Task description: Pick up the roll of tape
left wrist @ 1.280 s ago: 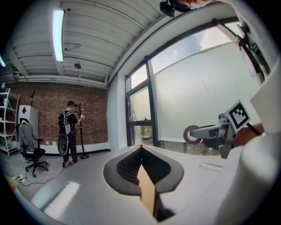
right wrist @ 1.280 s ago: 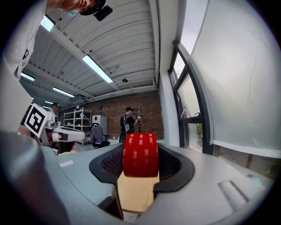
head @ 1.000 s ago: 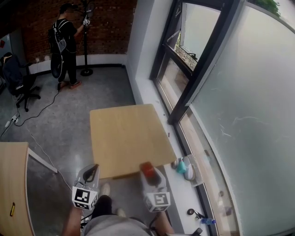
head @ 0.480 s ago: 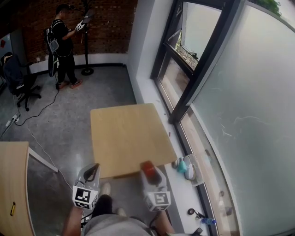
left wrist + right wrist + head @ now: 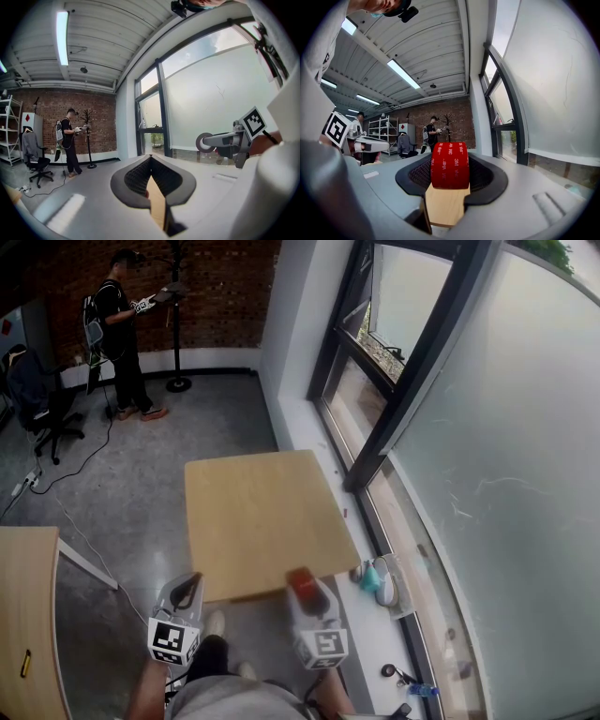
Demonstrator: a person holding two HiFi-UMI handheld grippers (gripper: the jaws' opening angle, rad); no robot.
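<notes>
A red roll of tape (image 5: 450,165) stands upright between the black pads of my right gripper (image 5: 450,160), which is shut on it. In the head view that roll (image 5: 300,581) hangs at the near edge of the light wooden table (image 5: 262,512), with the right gripper (image 5: 303,587) level behind it. My left gripper (image 5: 191,581) hovers off the table's near left corner. In the left gripper view its pads meet at the tips of the left gripper (image 5: 151,158) with nothing between them. The right gripper (image 5: 220,140) shows there off to the right.
A person (image 5: 117,324) stands by a coat stand (image 5: 175,324) at the brick wall, far left. An office chair (image 5: 37,409) and a floor cable lie left. A second wooden table (image 5: 23,615) is at my near left. Small items (image 5: 380,582) sit below the window wall.
The person at the back has stepped slightly left and raised their hands. Both grippers and the tape roll have not moved.
</notes>
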